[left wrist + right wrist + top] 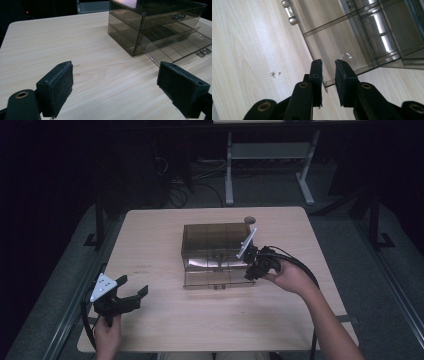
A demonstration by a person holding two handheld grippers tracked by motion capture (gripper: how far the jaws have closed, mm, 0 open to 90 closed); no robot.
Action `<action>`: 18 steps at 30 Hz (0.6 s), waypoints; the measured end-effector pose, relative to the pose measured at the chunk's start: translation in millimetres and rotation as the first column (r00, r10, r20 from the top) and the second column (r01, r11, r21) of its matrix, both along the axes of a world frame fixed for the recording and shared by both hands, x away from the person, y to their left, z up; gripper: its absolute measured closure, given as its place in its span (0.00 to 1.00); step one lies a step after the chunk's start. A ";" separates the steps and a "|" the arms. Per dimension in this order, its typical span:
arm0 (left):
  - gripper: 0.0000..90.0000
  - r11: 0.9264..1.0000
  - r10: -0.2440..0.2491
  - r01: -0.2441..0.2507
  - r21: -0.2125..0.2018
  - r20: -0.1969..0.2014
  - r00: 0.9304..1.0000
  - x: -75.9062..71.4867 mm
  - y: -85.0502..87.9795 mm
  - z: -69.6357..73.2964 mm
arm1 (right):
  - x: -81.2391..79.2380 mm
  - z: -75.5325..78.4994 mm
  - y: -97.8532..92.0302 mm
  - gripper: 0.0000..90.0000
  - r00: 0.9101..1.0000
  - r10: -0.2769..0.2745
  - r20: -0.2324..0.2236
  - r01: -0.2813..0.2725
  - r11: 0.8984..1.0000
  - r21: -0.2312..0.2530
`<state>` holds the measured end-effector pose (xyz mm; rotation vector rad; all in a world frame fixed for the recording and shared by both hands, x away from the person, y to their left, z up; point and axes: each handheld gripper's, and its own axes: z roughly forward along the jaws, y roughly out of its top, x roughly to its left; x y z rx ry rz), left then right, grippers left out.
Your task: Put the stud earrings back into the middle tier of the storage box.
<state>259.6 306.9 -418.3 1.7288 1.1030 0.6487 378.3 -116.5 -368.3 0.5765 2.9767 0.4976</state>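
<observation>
Smoky see-through plastic drawer unit [215, 247] sits about mid counter [165, 320], a bit toward the far edge, and its bottom drawer [217, 279] is pulled out toward the person. You can see the dividers inside it from the left gripper view, plus a little clear handle on the drawer front [203, 52]. The drawer above it looks pushed in, with its own handle [178, 16].

Right gripper [248, 276] is at the right end of that open drawer, held from the right side by the person's hand. In the right gripper view the jaws are only a little apart, with a narrow gap, and nothing is pinched between them. They hang just over the drawer's near corner, pads not pressing on anything as far as I can tell. Just past the fingertips there's a small silvery hook-shaped thing [345, 56] lying inside the drawer, and another tiny one [275, 74] out on the bare wood beside the drawer. Can't tell what they actually are, too small.

Left gripper [132, 292] is well away from all that, down at the near left corner of the counter, jaws spread wide with only wood grain between them, holding nothing, pointing roughly toward the drawer unit
</observation>
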 end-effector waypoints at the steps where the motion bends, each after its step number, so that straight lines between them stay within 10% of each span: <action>1: 0.14 1.000 -0.001 0.001 0.004 0.000 1.000 0.1 0.1 0.0 | -1.1 -0.5 -0.5 0.83 1.000 0.004 0.001 -0.004 1.000 -0.002; 18: 0.14 1.000 0.002 -0.002 0.000 -0.001 1.000 0.1 0.1 -0.2 | -23.7 -4.7 -2.7 0.81 0.999 0.033 0.002 -0.033 0.999 0.008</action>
